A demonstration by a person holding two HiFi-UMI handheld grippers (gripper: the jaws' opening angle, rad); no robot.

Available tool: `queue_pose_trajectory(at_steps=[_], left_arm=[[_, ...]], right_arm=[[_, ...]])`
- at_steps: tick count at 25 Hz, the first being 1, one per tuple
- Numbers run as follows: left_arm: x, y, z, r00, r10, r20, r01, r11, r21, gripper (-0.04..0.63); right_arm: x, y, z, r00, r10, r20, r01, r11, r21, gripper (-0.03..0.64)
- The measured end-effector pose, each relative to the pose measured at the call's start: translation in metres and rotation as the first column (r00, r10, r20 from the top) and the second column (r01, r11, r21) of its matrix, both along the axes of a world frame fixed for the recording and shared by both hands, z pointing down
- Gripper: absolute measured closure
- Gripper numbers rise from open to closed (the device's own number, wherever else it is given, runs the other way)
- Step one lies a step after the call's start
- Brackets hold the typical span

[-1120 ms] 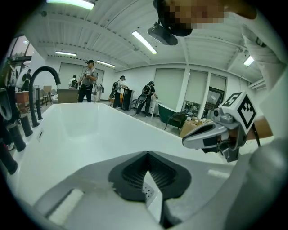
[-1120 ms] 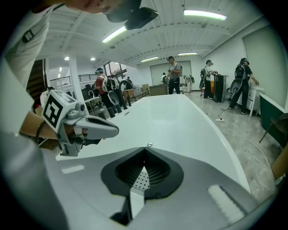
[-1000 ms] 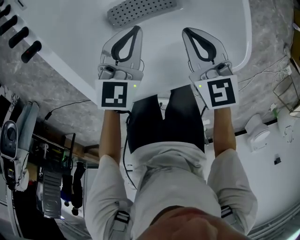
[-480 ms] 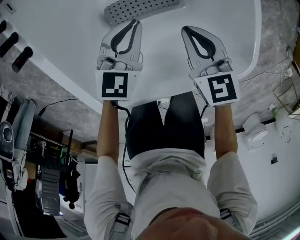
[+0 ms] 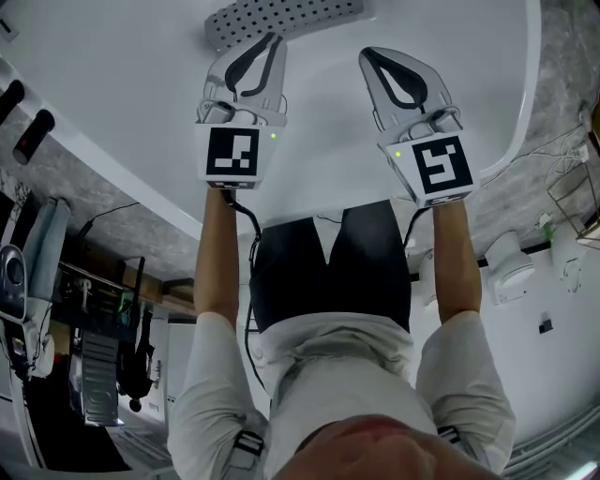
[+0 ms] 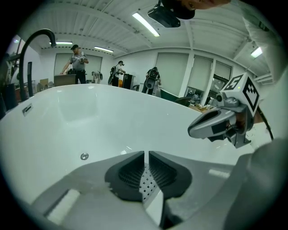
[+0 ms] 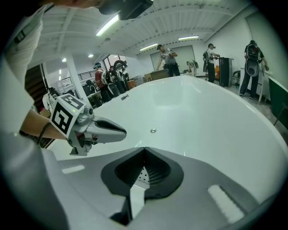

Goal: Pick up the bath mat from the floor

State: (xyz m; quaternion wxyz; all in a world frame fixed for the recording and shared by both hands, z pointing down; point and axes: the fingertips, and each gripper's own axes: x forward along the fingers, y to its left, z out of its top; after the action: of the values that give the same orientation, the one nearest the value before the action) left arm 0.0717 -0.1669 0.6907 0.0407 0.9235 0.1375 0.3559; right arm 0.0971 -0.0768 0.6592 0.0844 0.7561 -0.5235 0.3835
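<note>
Bath mat (image 5: 281,19) lies just ahead of the left tool (image 5: 271,41); right tool (image 5: 367,54) nearby; both closed, empty.

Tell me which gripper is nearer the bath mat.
Left. The left gripper nearly meets the near edge of the bath mat; the right gripper hangs short of its right end.

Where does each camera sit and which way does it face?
Head view: on the person's head, looking steeply down at bathtub and bath mat; forearms, torso, left gripper, right gripper show.
Left gripper view: on that gripper, along shut jaws across the bathtub; right gripper visible.
Right gripper view: mirrored; left gripper visible.
Shared: all show the bathtub.
</note>
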Motion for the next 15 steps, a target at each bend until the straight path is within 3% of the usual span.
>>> queue_pose_trajectory(at_steps=[15], left_arm=[[-0.004,0.004,0.07,0.996,0.031,0.083,-0.035,0.998,0.044,0.535]], right_arm=[[-0.002,0.001,0.038,0.999,-0.03,0.046,0.03,0.999,-0.011,0.615]])
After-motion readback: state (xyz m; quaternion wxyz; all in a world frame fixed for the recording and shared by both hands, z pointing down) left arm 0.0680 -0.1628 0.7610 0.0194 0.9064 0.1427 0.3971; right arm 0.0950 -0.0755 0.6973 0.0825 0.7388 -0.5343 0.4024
